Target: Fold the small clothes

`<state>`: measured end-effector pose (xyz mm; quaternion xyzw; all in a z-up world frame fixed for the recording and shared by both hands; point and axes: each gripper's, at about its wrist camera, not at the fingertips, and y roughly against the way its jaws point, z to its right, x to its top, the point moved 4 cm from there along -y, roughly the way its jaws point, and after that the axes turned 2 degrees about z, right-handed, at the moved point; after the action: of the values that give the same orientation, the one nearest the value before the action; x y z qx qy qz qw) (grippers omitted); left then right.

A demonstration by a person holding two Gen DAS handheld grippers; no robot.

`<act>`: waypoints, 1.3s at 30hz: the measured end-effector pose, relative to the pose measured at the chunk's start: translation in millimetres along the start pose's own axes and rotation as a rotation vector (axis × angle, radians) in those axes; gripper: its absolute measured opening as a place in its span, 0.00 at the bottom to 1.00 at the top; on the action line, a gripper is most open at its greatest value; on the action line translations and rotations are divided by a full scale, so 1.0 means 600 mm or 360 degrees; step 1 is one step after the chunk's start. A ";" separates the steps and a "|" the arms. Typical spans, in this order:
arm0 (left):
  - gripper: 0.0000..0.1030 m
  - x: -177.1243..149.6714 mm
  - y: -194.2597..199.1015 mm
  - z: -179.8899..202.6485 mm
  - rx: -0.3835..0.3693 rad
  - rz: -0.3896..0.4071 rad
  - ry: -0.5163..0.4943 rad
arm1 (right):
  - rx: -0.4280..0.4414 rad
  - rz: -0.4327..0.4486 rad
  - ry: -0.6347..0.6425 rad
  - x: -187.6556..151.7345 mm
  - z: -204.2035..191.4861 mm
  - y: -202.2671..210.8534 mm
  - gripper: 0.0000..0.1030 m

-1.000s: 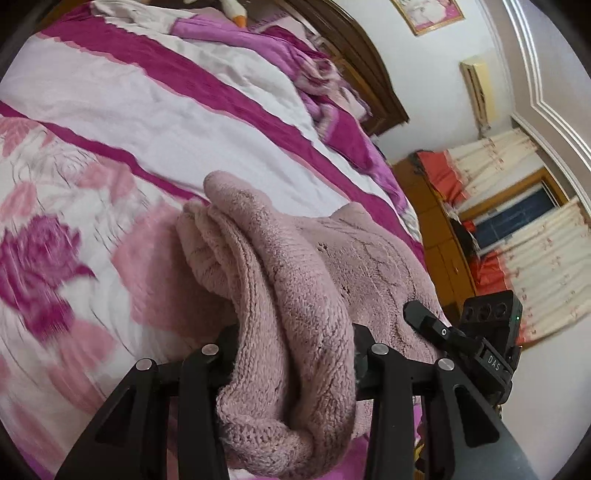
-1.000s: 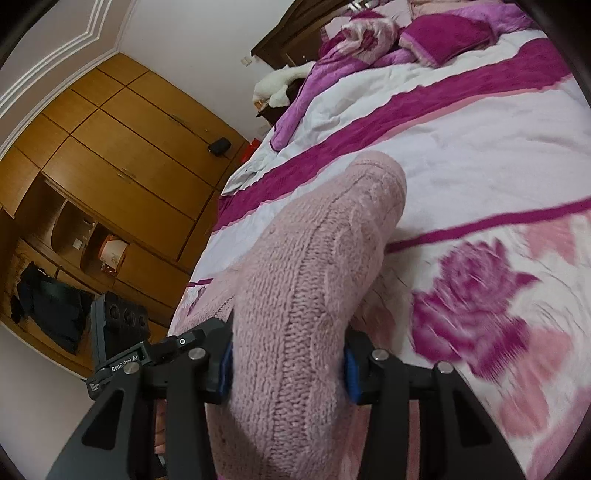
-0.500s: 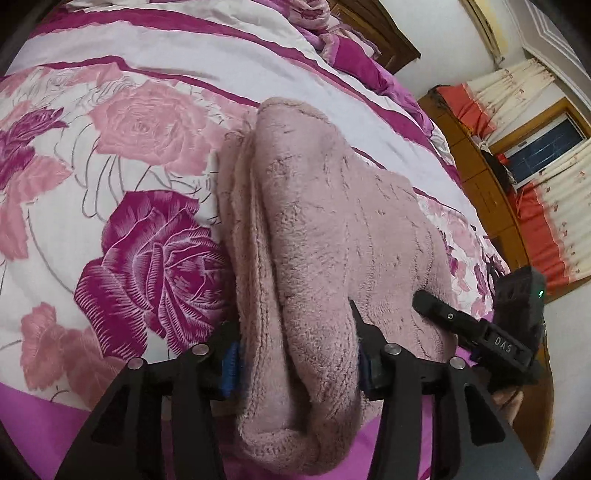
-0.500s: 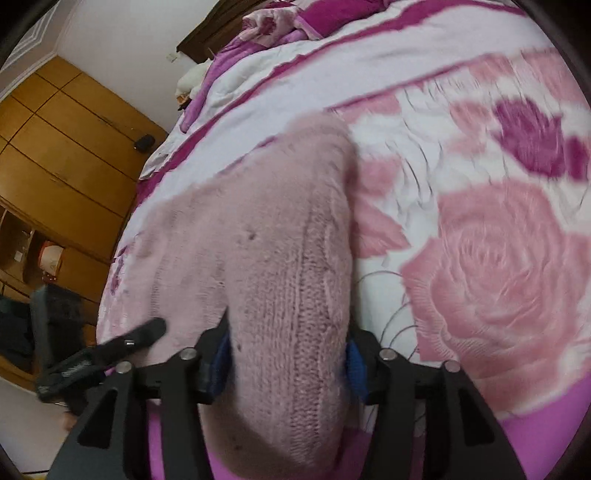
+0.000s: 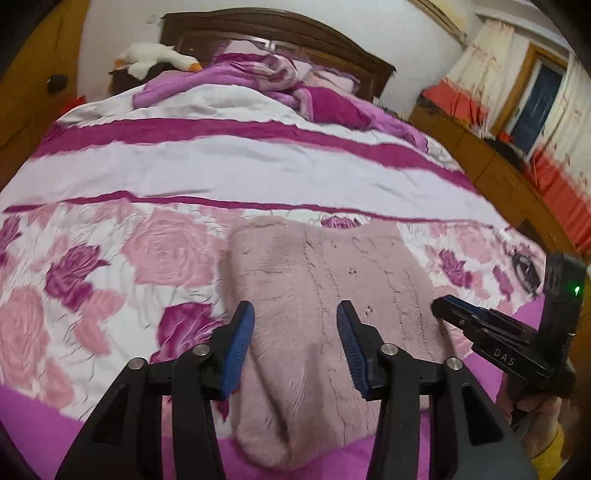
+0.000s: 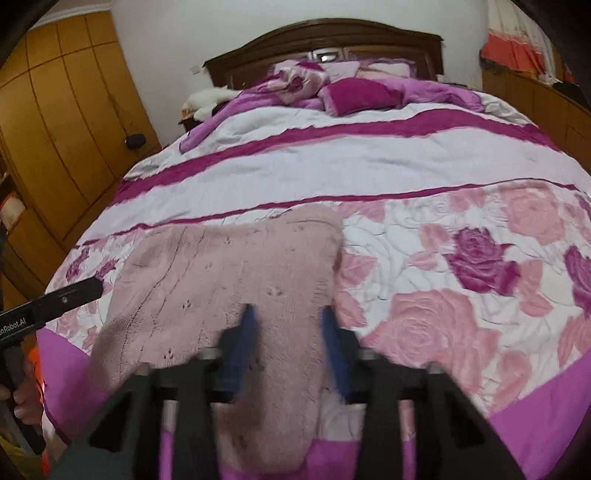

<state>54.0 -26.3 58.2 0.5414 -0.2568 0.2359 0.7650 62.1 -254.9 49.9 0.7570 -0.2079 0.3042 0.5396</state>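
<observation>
My left gripper (image 5: 295, 345) spread wide over the pink sweater (image 5: 325, 295), holding nothing, my right gripper (image 6: 290, 332) blurred, parted, sweater lying between its fingers, grip unclear, all on the bedspread (image 5: 221, 166)

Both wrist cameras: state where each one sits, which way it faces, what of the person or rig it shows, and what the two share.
Left wrist: on the left gripper, facing the headboard up the bed; jaws open over the pink sweater; the right gripper enters at right.
Right wrist: on the right gripper, facing the same way, blurred, jaws apart; the left gripper enters at left.
Shared: sweater, bed, headboard, plush toy.
</observation>
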 end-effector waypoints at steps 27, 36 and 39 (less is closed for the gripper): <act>0.05 -0.112 0.007 -0.006 0.0162 -0.0213 -0.0045 | 0.0020 -0.0063 0.0056 -0.093 -0.034 0.048 0.32; 0.05 -0.118 0.024 0.004 0.0225 -0.0150 0.0013 | 0.0019 -0.0053 0.0026 -0.110 -0.029 0.046 0.39; 0.05 -0.122 0.042 0.006 0.0238 -0.0136 0.0038 | 0.0025 -0.0060 0.0009 -0.117 -0.034 0.061 0.46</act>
<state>-17.8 -28.1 29.3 0.6047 -0.2058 0.2280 0.7349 -17.3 -248.8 31.5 0.7641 -0.1898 0.2978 0.5399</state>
